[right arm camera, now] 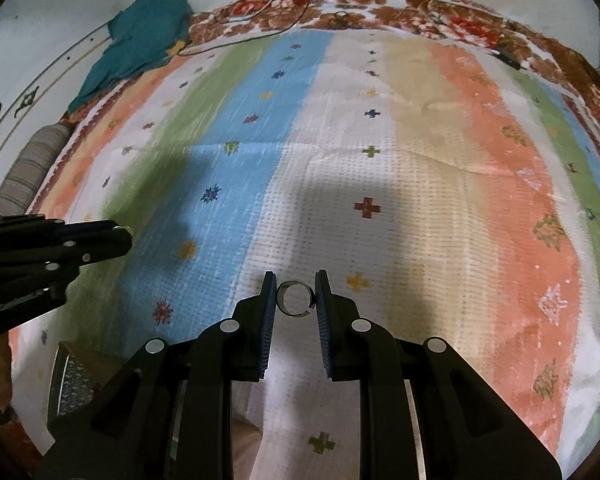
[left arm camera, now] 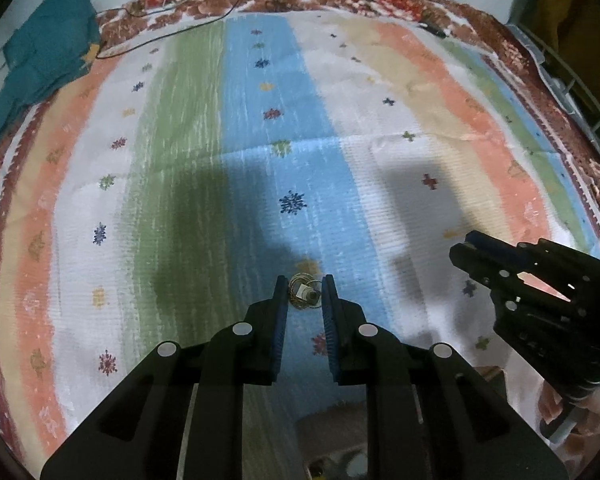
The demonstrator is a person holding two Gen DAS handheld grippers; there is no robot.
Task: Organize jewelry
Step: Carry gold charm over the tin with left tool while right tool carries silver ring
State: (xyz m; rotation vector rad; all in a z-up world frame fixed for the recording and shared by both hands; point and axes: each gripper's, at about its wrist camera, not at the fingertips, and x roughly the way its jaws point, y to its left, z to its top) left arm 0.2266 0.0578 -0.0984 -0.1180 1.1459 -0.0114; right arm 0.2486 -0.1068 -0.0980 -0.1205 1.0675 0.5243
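On the left, the left gripper (left arm camera: 305,294) was clamped on a small coiled piece of jewellery (left arm camera: 303,293), a bundle of thin gold-coloured wire or chain with a pale stone or bead at its middle, pinched between the blue pads above the blue stripe of the striped cloth (left arm camera: 380,80). That bundle looked light and limp; loose loops could slip or snag on the ribbed pads, so a hold across the solid centre seemed safer than one on the strands alone. Whether every loop was caught could not be told.

On the right, the right gripper (right arm camera: 296,298) was closed on an open silver ring (right arm camera: 295,298), a split band with its gap toward the right pad, held by its outer edges over the white stripe. The ring looked light, stiff and smooth; squeezing across the split could spring it or let it twist out, so gentle pressure on the rim opposite the gap seemed wise. A box-like container (right arm camera: 76,376) showed partly at the lower left edge of the right view, its contents unclear
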